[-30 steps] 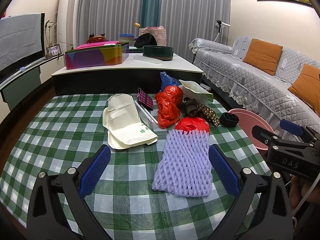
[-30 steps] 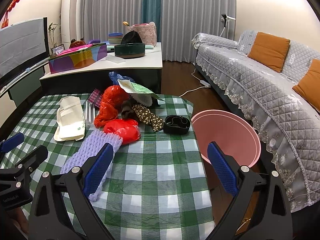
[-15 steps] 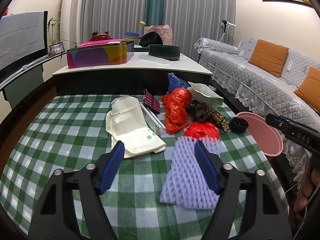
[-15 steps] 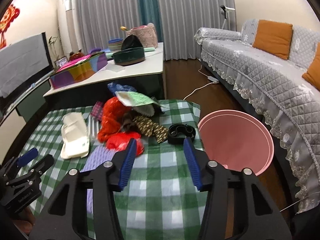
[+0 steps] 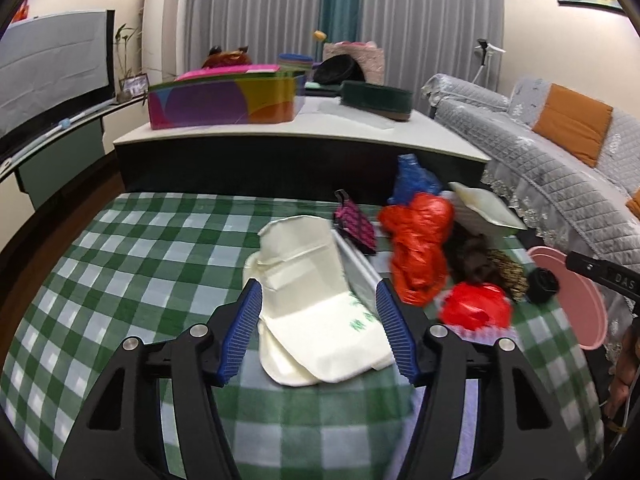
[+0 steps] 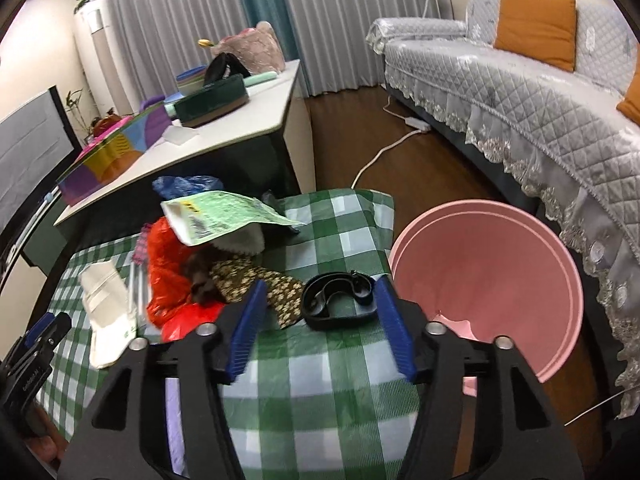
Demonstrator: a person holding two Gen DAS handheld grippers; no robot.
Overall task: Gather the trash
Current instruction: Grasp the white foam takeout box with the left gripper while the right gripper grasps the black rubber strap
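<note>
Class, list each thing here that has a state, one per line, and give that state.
Left tool: open, straddling the white bag, not gripping.
Right tool: open, empty, near the black tray.
Black tray: upright, on the table.
Pink bin: open-topped, apparently empty.

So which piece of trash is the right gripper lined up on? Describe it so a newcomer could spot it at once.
Start at the pink bin beside the green checked table. On the table edge nearest that bin lies a small black plastic tray, framed by the open jaws of the right gripper. It is the only black, rigid, compartmented piece; the patterned brown wrapper next to it is soft.
</note>
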